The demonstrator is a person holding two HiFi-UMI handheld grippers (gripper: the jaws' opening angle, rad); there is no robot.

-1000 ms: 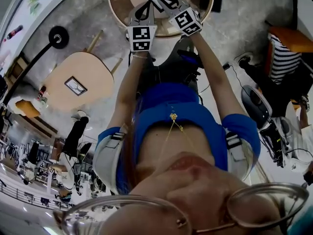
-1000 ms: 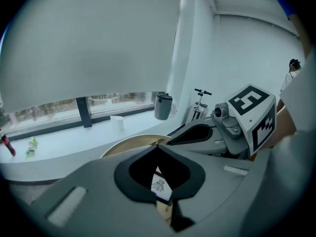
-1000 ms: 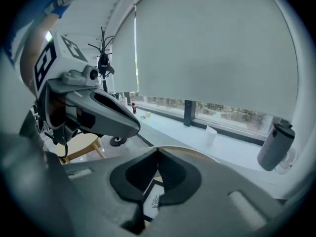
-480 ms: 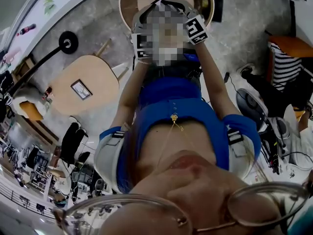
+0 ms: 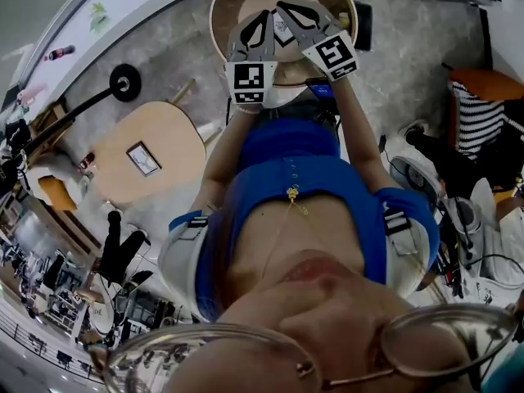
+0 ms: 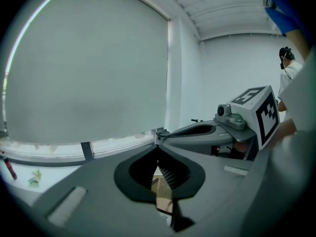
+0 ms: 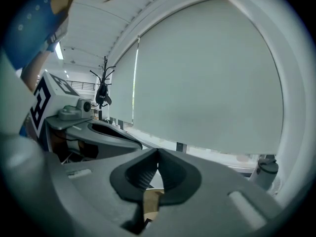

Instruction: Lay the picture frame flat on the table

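Both claws closed, empty: left gripper (image 6: pixel 158 146), right gripper (image 7: pixel 158 151), side by side. Frame (image 5: pixel 143 159) sits on the left table (image 5: pixel 176 129), well apart; upright or flat, I can't tell. Likely light, stiff, breakable glazing; I'd pinch its top edge.

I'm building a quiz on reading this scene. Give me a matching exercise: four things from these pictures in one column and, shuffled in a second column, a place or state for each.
Column one
1. picture frame
2. left hand-held gripper
3. striped fabric
4. black round stand base

Column two
A. jaws together, nothing held
B. at the head view's right edge
C. on the light wooden table at left
D. on the grey floor, upper left

Pairs: 1-C, 2-A, 3-B, 4-D
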